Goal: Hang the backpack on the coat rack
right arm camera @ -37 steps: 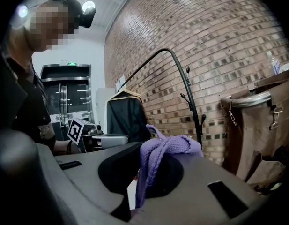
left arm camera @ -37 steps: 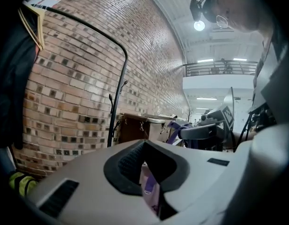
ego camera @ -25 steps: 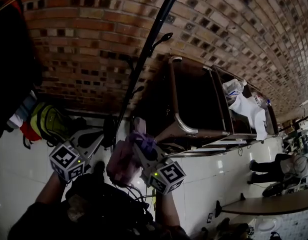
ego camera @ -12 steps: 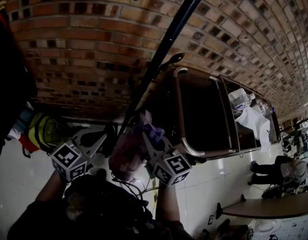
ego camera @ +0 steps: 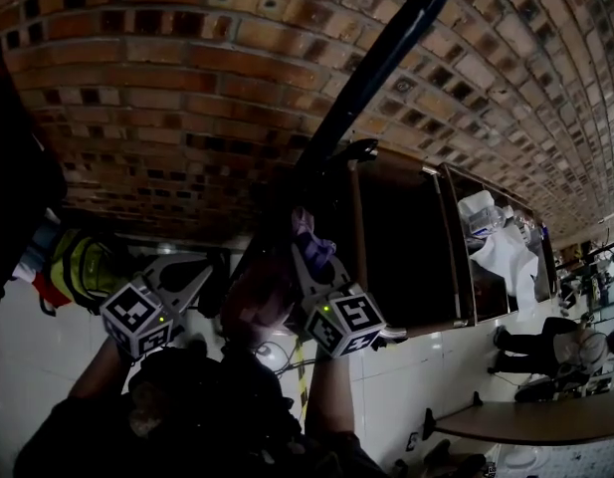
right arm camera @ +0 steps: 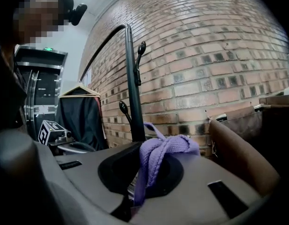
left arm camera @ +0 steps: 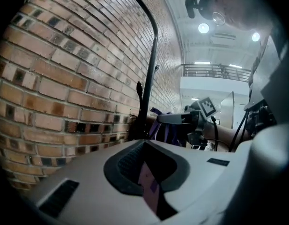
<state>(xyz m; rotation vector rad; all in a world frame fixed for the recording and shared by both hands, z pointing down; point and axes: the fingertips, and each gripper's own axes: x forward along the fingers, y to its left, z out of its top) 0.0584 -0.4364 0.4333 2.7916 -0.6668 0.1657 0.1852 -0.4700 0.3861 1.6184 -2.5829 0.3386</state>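
Note:
A pink-purple backpack (ego camera: 255, 305) hangs between my two grippers in the head view. My right gripper (ego camera: 305, 245) is shut on its purple woven top strap (right arm camera: 164, 150), which bunches over the jaws (right arm camera: 135, 191). My left gripper (ego camera: 200, 275) is shut on a strip of the backpack's pinkish fabric (left arm camera: 147, 183). The black coat rack pole (ego camera: 374, 73) rises just beyond the backpack, against the brick wall. One knobbed hook (ego camera: 360, 150) sticks out right above the strap. Two more hooks (right arm camera: 141, 48) show on the pole (right arm camera: 131, 88) in the right gripper view.
A dark cabinet with a metal frame (ego camera: 358, 227) stands right of the rack, with white bags (ego camera: 498, 235) beyond it. A yellow-green bag (ego camera: 86, 263) and a dark hanging garment (right arm camera: 81, 114) are at the left. A person (ego camera: 553, 347) sits at the far right.
Both grippers have carried the backpack closer to the rack and wall. The pole and its hook now sit larger and nearer the strap.

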